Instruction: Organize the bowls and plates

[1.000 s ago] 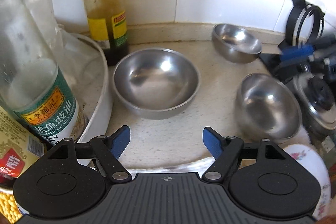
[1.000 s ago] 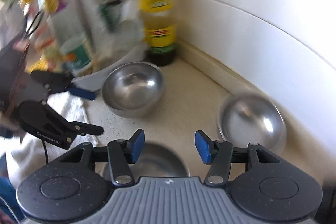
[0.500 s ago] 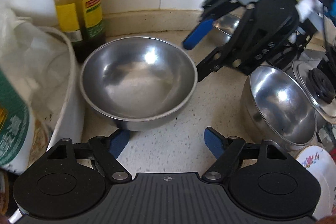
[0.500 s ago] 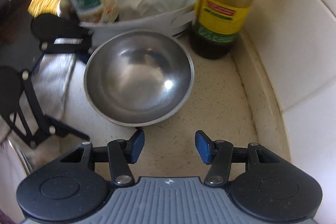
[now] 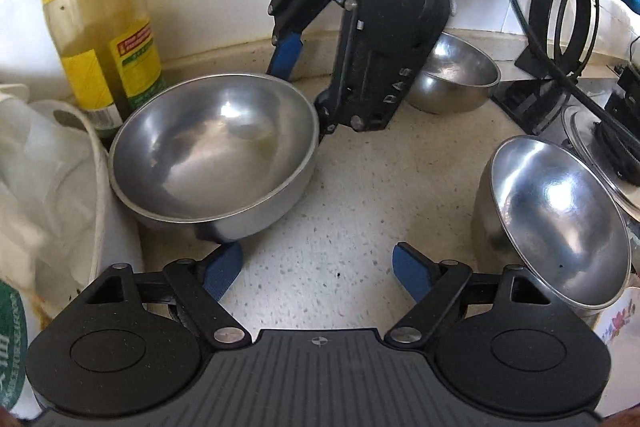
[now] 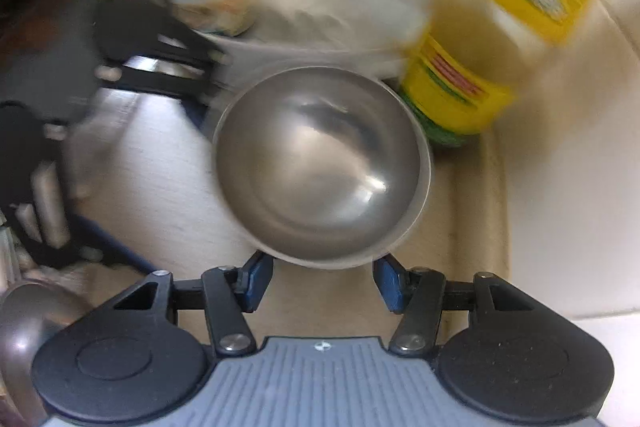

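Observation:
A large steel bowl [image 5: 212, 151] sits on the speckled counter by the back wall; it also shows in the right wrist view [image 6: 320, 167]. My left gripper [image 5: 318, 271] is open, its left finger just under the bowl's near rim. My right gripper [image 6: 320, 277] is open, its fingers straddling the bowl's near rim; in the left wrist view it [image 5: 308, 83] hangs over the bowl's far right rim. A second steel bowl [image 5: 556, 223] tilts at the right. A third steel bowl [image 5: 456, 75] rests behind the right gripper.
A yellow-labelled oil bottle [image 5: 100, 23] stands left of the big bowl. A white basin with a plastic bag [image 5: 52, 195] is at the left. A glass pot lid [image 5: 600, 155] and a floral plate [image 5: 616, 319] sit at the right. Tiled wall behind.
Both grippers have moved in on the large bowl. The right gripper has come down to its rim; the left finger now sits under the near rim.

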Available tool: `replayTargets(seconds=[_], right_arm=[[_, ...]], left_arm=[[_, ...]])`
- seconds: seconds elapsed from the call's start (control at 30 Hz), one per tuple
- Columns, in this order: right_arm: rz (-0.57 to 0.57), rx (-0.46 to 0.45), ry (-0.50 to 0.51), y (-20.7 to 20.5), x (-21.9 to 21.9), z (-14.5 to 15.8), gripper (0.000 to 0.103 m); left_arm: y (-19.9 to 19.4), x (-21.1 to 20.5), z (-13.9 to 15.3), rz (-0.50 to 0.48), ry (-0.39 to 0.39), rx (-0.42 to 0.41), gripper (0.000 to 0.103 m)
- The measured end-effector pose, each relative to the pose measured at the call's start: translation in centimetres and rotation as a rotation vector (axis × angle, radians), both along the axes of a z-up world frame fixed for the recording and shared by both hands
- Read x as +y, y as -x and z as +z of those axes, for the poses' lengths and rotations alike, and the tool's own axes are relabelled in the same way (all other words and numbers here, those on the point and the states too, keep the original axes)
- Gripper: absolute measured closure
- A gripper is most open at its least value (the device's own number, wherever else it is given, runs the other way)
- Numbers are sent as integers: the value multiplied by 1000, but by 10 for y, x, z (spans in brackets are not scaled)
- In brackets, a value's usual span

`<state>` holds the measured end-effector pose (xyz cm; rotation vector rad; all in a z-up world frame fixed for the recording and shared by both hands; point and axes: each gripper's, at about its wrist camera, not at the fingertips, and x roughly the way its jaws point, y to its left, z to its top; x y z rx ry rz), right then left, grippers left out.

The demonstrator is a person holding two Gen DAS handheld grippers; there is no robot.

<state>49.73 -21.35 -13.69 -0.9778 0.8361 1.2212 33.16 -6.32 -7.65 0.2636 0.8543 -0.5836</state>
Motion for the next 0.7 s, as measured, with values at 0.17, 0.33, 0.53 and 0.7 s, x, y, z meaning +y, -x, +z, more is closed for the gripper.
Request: replayTargets(seconds=[0.17, 0.33, 0.53, 0.7], right_arm=[[67, -4, -10, 28, -12, 18, 44], [49, -73, 50, 12, -12, 12, 40], [19, -40, 31, -24, 3, -22, 39], [156, -69, 58, -23, 18, -23, 39]], left_arm=[[2, -2, 1, 9, 16, 22, 16], [19, 9, 2, 7, -8, 13, 17], [17, 5, -2, 33, -25, -8, 17], [4, -11, -9, 54, -41, -31, 15]])
